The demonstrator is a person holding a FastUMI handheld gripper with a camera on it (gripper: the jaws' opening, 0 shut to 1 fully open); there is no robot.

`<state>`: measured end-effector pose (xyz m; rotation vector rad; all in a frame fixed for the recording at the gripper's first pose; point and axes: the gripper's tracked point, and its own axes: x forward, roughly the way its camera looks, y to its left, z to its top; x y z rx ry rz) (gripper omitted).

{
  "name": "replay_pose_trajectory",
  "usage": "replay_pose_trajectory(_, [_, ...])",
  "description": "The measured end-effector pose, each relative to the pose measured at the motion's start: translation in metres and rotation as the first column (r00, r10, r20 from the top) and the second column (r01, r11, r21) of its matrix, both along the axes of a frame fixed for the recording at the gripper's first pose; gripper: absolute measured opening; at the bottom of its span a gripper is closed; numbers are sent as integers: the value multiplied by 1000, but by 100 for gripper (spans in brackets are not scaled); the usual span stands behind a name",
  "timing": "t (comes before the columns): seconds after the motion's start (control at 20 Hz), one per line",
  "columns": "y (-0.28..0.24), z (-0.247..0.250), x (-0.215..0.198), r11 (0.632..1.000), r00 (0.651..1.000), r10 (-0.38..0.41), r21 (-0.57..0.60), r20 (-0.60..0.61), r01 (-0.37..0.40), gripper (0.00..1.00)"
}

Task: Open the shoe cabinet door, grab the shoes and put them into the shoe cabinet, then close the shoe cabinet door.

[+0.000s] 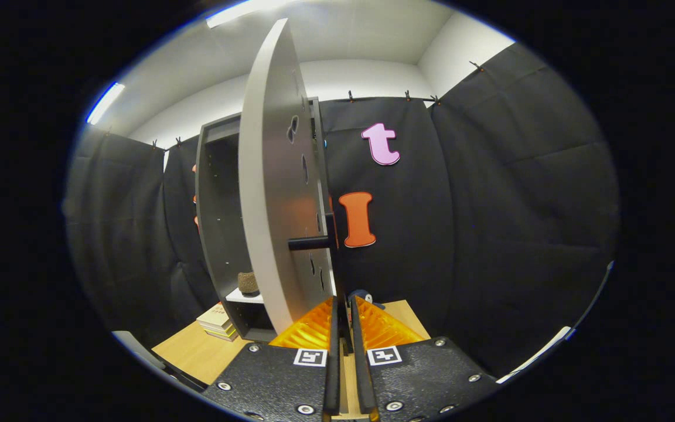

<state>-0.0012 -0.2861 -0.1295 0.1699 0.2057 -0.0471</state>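
The shoe cabinet (pixel 217 223) stands upright on the desk (pixel 197 351), a tall grey carcass with its long axis vertical and its open front turned toward the camera. Its door (pixel 270 193) is swung wide and seen nearly edge-on, a tall grey panel running from just ahead of the fingers up toward the ceiling; its inner face shows hinge holes, and a dark bar handle (pixel 309 242) sticks out sideways from its lower half. Inside the cabinet, on a pale shelf (pixel 242 296) low behind the door, sits a brown shoe (pixel 248 282); only a small rounded part of it shows, so which way its toe points cannot be told. Left of the cabinet's foot, a short stack of books (pixel 218 322) lies flat on the desk. The gripper (pixel 344 313) sits right at the door's bottom edge, its jaws drawn almost together with only a thin slit between them, gripping nothing. Just beyond the fingertips, a small blue item (pixel 367 298) peeks out on the desk, too hidden to identify.
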Motion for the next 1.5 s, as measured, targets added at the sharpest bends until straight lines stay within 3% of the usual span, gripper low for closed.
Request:
replay_pose_trajectory(0.4, [33,34,-35,989,993,-118,-88,20,119,11])
replay_pose_trajectory(0.6, [90,18,-35,989,993,-110,-102,-40,106,11])
replay_pose_trajectory(0.75, [136,-14,-31,993,992,-76,-102,-103,65,12])
replay_pose_trajectory(0.95, [189,-61,-28,1000,983,-6,-30,-184,1,20])
replay_pose_trajectory(1.5, [215,-206,-14,996,918,81,53,-387,-66,49])
